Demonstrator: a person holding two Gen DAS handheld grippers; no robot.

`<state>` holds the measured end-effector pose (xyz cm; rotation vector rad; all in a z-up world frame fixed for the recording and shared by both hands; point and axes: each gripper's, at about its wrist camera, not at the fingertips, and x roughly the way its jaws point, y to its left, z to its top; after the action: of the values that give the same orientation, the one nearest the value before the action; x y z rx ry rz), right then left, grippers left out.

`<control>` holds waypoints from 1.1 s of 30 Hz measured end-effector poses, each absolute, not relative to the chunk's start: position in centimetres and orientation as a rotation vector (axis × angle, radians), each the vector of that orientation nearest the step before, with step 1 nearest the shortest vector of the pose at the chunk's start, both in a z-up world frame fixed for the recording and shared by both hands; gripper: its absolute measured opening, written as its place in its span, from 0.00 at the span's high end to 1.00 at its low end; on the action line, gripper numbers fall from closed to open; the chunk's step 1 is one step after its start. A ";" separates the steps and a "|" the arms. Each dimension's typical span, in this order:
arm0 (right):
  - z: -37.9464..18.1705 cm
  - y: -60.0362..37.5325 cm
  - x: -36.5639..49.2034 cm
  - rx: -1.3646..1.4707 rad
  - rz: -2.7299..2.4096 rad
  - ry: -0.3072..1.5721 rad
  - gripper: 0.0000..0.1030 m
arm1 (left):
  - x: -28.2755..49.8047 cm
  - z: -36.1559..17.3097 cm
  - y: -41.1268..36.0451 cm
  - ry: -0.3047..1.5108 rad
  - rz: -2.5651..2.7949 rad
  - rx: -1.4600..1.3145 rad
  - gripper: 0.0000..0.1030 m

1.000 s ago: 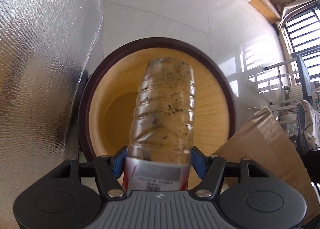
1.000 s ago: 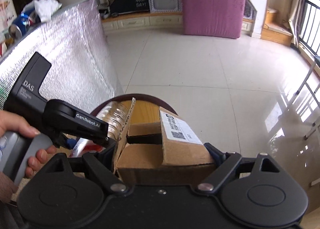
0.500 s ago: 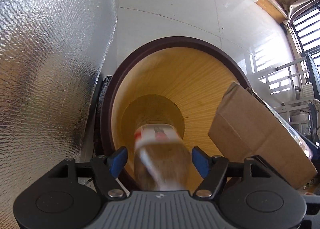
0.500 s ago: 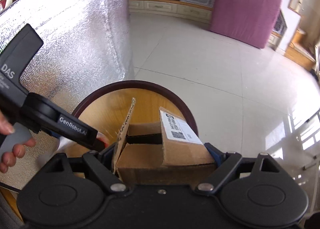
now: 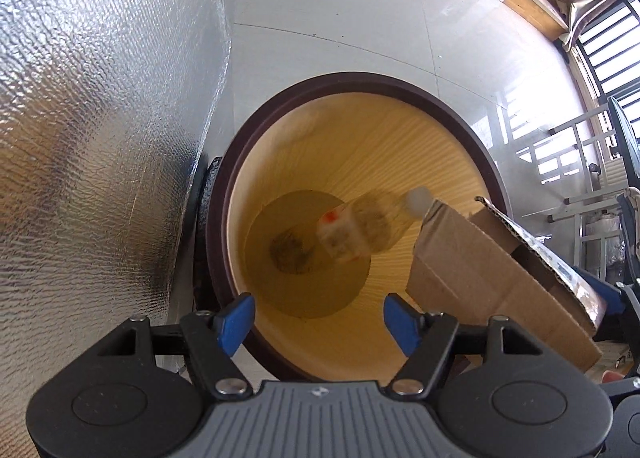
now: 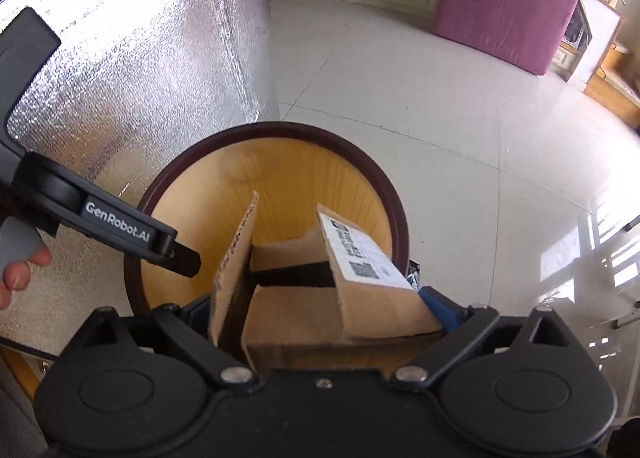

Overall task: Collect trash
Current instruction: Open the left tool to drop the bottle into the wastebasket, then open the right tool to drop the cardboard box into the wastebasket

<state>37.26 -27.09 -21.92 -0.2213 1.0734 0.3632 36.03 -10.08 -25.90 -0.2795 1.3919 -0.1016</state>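
Only my left wrist view looks down to the bottom of the bin (image 5: 440, 162): a plastic bottle (image 5: 352, 230) lies there, blurred, its white cap toward two o'clock and its red-and-white label near the middle of the bin floor. My left claw (image 5: 318, 320) hangs above the rim at six o'clock, pointing steeply down, its blue fingertips (image 5: 236, 322) spread apart with nothing between them. From this view the cardboard box (image 5: 480, 286) shows at four o'clock, tilted over the bin's rim, with a blue pad of my other claw against its far side. My right wrist view hides the bottle and the bin's floor behind that box (image 6: 320, 310); what it adds is the box's open top, one flap standing up at eleven o'clock and a white printed label on the flap at one o'clock. My right claw (image 6: 320, 314) points down over the bin (image 6: 384, 194) with the box between its jaws, and the jaws are opening. That view also catches my left claw (image 6: 176, 254) side-on at nine o'clock, over the rim, with my left hand (image 6: 20, 270) wrapped around its grey grip beside the silver foil panel (image 6: 140, 58)
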 end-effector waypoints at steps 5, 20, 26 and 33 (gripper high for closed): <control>-21.7 -26.9 37.0 -0.220 0.395 1.066 0.06 | 35.0 -24.7 -9.8 1.354 -0.092 -0.274 0.31; -22.9 -25.3 38.4 -0.140 0.512 1.117 0.00 | 34.4 -21.8 -7.3 1.292 -0.041 -0.289 0.31; -22.1 -26.8 38.0 -0.158 0.457 1.119 0.00 | 34.4 -22.0 -8.0 1.303 -0.044 -0.279 0.31; -21.6 -27.1 37.3 -0.171 0.433 1.105 0.07 | 34.2 -21.9 -8.1 1.278 -0.054 -0.279 0.33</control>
<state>37.28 -27.07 -21.58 -0.1705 1.1054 0.4334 34.21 -8.13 -21.94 -0.2795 1.2784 -0.0539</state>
